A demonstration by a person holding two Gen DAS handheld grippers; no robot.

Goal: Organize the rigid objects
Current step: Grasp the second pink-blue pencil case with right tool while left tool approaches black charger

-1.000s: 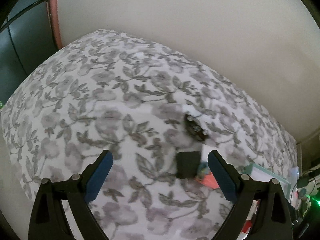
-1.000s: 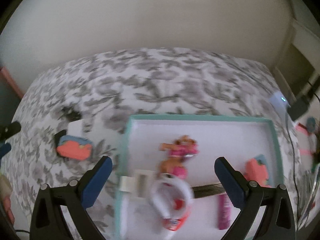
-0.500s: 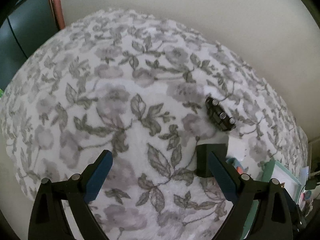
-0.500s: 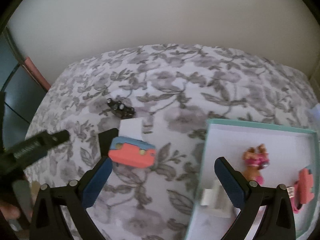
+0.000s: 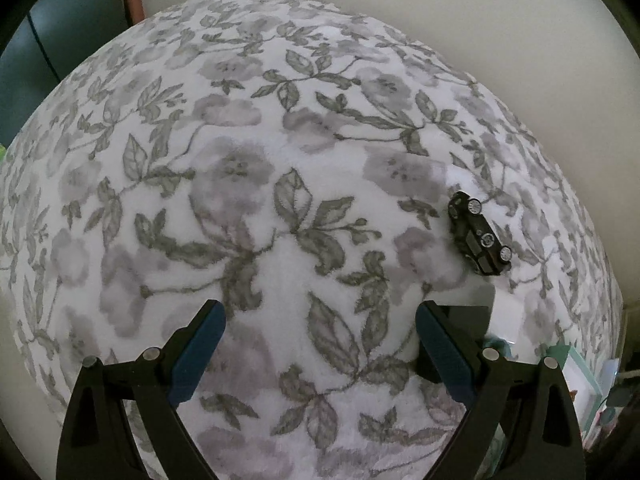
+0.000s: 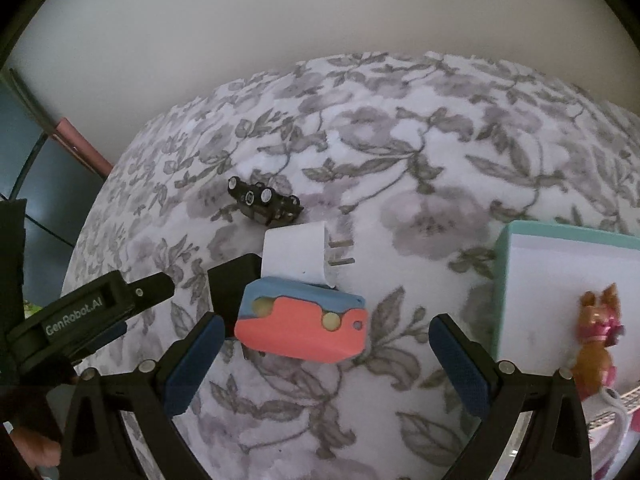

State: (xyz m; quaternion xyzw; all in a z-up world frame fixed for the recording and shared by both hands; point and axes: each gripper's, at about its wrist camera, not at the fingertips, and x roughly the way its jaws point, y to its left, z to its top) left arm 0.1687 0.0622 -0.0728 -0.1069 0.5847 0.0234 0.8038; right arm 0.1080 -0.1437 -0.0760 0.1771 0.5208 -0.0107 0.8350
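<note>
In the right wrist view a coral-and-blue toy block [image 6: 301, 327] lies on the floral blanket [image 6: 420, 184], just ahead of and between the fingers of my open, empty right gripper [image 6: 324, 354]. Behind it lie a white plug adapter [image 6: 298, 256], a black box [image 6: 232, 284] and a small black toy car [image 6: 264, 202]. My left gripper [image 5: 320, 350] is open and empty over bare blanket [image 5: 240, 184]. The toy car [image 5: 478, 236] lies ahead to its right, and the black box [image 5: 468, 316] sits behind its right finger.
A teal-rimmed white box [image 6: 504, 280] stands at the right with a brown-and-pink toy dog [image 6: 598, 332] inside; its corner shows in the left wrist view [image 5: 576, 364]. The left gripper's body [image 6: 88, 312] shows at the left. A white wall lies behind the bed.
My right gripper has swung left from over the teal box to the coral-and-blue block. My left gripper has moved left and closer to the blanket, so the toy car has shifted right.
</note>
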